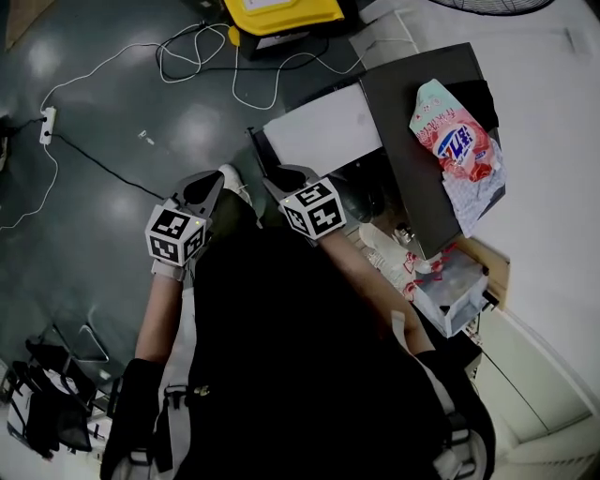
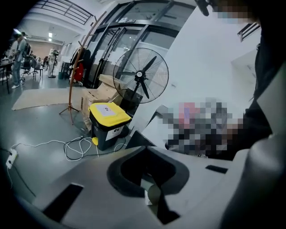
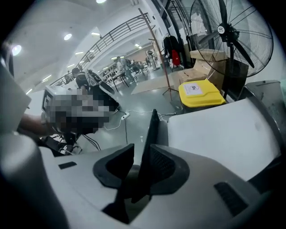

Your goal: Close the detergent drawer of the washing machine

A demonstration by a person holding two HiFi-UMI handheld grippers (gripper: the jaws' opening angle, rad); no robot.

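The washing machine has a dark top and stands at the right of the head view. Its pale detergent drawer is pulled out at the lower right, beside my right arm. A pink and blue detergent bag lies on the machine's top. My right gripper hangs left of the machine, apart from the drawer, jaws open and empty; its thin dark fingers point at the floor. My left gripper hangs beside it over bare floor. The left gripper view shows only its grey housing, not how the jaws stand.
A white flat panel lies in front of the right gripper. A yellow-lidded black bin stands beyond it, with white cables looped on the grey floor. A large standing fan is behind the bin. A power strip lies far left.
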